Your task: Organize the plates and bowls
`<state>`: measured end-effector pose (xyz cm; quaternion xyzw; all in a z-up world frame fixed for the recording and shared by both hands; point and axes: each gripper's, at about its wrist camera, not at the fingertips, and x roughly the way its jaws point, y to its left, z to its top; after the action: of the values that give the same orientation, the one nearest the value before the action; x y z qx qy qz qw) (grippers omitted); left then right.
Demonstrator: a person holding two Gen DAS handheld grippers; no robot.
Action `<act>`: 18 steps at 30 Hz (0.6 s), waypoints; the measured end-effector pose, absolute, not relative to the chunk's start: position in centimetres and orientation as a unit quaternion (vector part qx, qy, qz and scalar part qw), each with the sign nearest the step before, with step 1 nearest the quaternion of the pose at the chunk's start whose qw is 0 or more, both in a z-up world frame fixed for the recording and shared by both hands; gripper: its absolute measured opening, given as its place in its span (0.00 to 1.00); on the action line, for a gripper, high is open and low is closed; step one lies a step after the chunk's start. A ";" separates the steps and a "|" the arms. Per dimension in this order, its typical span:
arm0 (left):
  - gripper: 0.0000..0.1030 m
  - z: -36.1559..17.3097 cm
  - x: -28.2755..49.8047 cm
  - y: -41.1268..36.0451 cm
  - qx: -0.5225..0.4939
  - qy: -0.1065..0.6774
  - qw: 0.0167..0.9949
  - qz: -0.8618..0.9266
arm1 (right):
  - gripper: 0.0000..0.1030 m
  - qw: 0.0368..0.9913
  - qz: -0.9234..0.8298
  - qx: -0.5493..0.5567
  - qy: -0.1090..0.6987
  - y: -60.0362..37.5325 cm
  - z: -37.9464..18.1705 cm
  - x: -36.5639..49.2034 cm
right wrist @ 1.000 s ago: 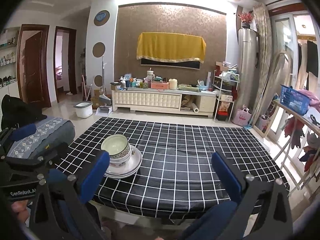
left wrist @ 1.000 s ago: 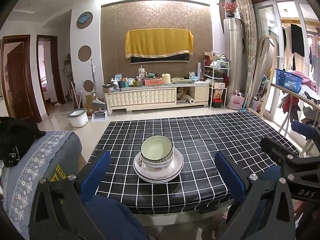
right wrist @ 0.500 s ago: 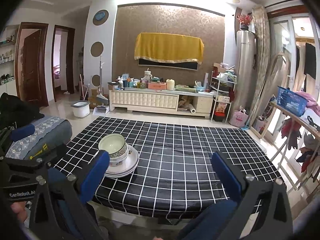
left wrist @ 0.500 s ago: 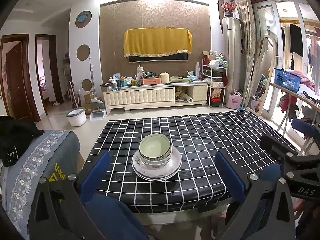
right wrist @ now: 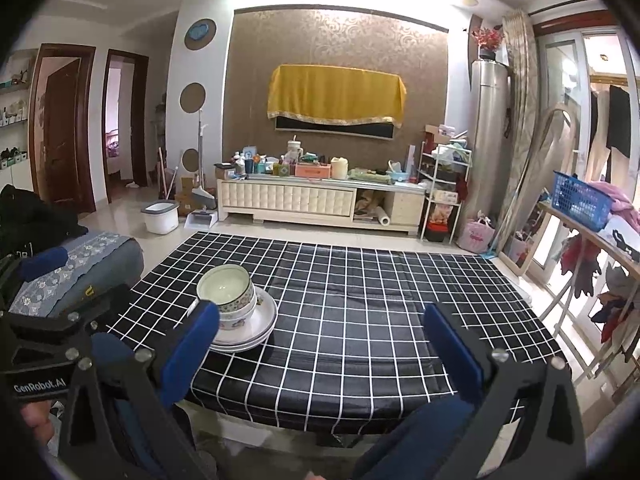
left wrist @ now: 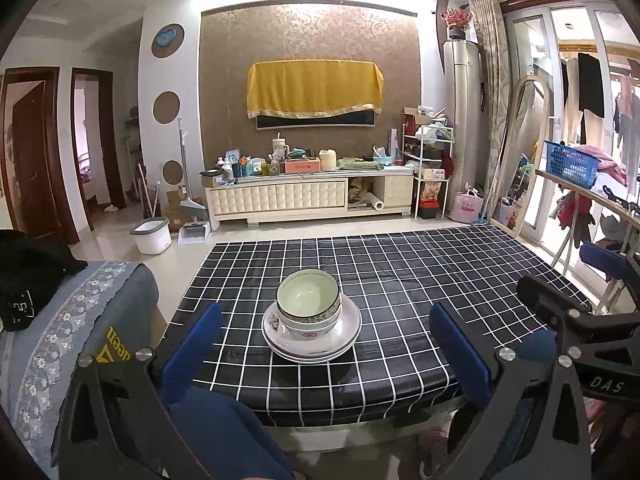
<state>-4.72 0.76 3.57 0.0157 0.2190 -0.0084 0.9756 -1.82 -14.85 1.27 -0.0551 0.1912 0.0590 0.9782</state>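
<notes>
And there's our stack: the bowls [left wrist: 309, 300] sit nested, at least two of them, inside the plates [left wrist: 348, 330], everything piled in one neat tower on the checked table [left wrist: 420, 276], near the front edge and a bit left of middle. From the right wrist view the same pile [right wrist: 240, 312] stands just past our left-hand blade. We'd call the sorting as good as done; we see no loose dish anywhere else on the cloth. What could be left, if anything, is shifting the whole pile somewhere, and nothing here tells us where.

Our left gripper [left wrist: 324, 348] hangs short of the table edge, blades spread wide, nothing between them, with the stack lined up in the gap but well ahead. Our right gripper [right wrist: 324, 340] is equally wide and empty, looking over bare cloth. Off to the left there's the grey embroidered cover [left wrist: 60, 316]; beyond the table, the cluttered TV cabinet [left wrist: 308, 196].
</notes>
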 end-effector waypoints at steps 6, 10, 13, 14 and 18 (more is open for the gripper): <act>1.00 3.3 -4.7 1.0 0.008 0.223 0.975 -0.011 | 1.00 0.978 0.060 -0.056 0.190 -14.9 1.2 -1.9; 1.00 3.1 -4.8 1.0 0.012 0.224 0.975 -0.008 | 1.00 0.978 0.060 -0.056 0.192 -14.9 1.1 -1.8; 1.00 3.1 -4.9 1.0 0.013 0.224 0.975 -0.008 | 1.00 0.978 0.059 -0.055 0.193 -14.9 1.1 -1.8; 1.00 3.1 -4.8 1.0 0.012 0.224 0.974 -0.007 | 1.00 0.978 0.059 -0.056 0.193 -14.9 1.1 -1.8; 1.00 3.0 -4.9 1.0 0.013 0.225 0.974 -0.008 | 1.00 0.978 0.058 -0.055 0.194 -15.0 1.1 -1.8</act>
<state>-4.86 0.97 3.05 0.0131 0.2254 -0.0076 0.9742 -1.83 -15.00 1.08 -0.0554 0.1939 0.0581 0.9777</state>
